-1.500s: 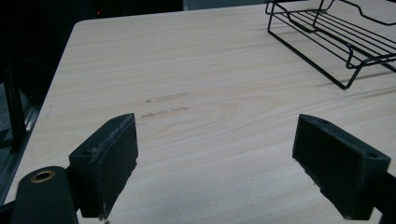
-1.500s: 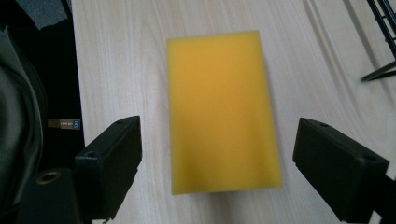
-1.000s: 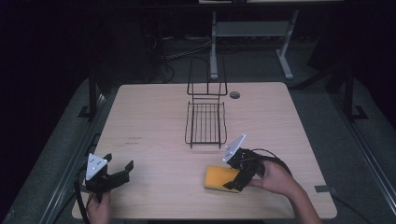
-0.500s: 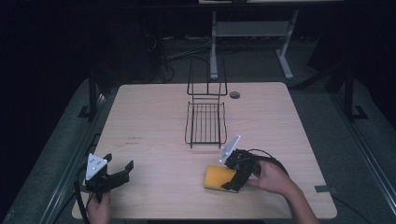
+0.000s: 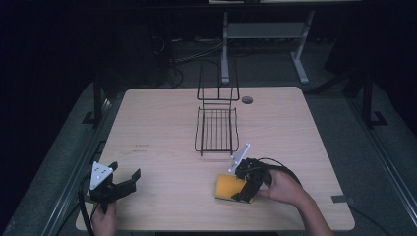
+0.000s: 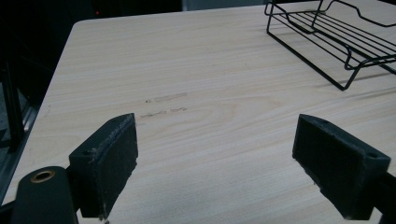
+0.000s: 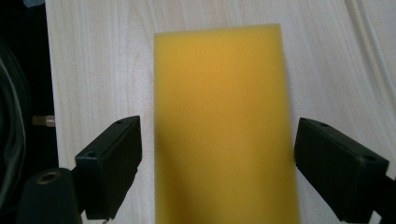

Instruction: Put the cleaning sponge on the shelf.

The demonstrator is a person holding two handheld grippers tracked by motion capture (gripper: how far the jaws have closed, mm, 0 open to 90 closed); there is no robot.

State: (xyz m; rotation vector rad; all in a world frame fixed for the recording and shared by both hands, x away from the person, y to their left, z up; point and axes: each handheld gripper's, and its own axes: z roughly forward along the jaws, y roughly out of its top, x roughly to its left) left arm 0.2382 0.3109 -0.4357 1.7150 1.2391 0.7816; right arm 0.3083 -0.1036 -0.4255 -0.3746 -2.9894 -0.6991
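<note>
Right gripper (image 5: 239,191), seen from the high view, sits low over the near right part of the table (image 5: 162,118), its jaws spread wide either side of the yellow sponge (image 5: 226,187), which lies flat on the wood and is not yet clamped. My left gripper (image 5: 120,183) rests at the near left corner, jaws wide and holding nothing, well apart from the sponge. A black wire rack (image 5: 216,129) stands toward the far middle of the table; I judge it no obstacle to the grasp itself, though a careless lift toward it could catch the sponge on its near rim.

Left gripper view: my left gripper (image 6: 215,175) points across bare wood with both pads open. The wire rack (image 6: 327,32) shows at upper right, apart from the jaws. Nothing obstructs here.

Right gripper view: my right gripper (image 7: 217,170) straddles the sponge (image 7: 224,121) across its short width, a small gap at each side. Risks, in my judgement: the sponge is soft, so a hard closure would buckle it; the grip falls near one end, so the free length may droop or swing on lifting; and the table edge lies close on the left of this view, so a nudge that way could push it toward the drop.
</note>
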